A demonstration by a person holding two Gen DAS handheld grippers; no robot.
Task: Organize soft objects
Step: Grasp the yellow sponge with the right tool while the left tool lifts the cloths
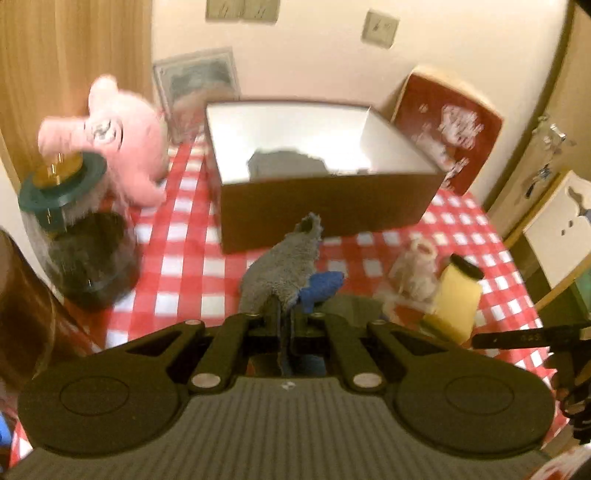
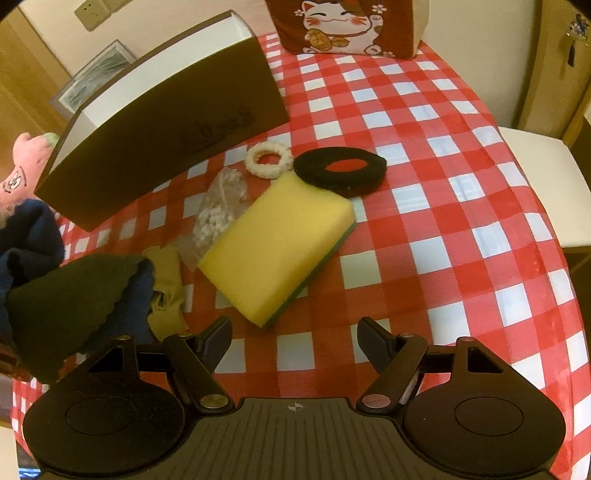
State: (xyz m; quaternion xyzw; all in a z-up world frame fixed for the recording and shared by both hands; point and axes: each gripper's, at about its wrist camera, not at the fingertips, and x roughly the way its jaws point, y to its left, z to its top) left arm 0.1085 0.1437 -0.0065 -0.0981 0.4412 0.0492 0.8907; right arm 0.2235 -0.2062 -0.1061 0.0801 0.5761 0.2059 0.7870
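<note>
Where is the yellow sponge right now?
Right wrist view: the yellow sponge lies flat on the checked cloth, between the black fabric ring and the open right gripper.

A red-and-white checked tablecloth [image 2: 424, 206] covers the table. At the left of the left wrist view stands a clear jar [image 1: 88, 254] with a green lid — dark contents inside. Wall sockets [image 1: 380, 29] sit at the top, and a framed picture [image 1: 195, 81] leans against the wall — upper left.

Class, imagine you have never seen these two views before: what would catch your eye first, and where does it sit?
The red-and-white checked tablecloth fills both views. On it, a yellow sponge lies just ahead of the open right gripper. In the left wrist view, the left gripper is shut on a grey cloth before the brown box, with a pink plush toy at the far left.
</note>
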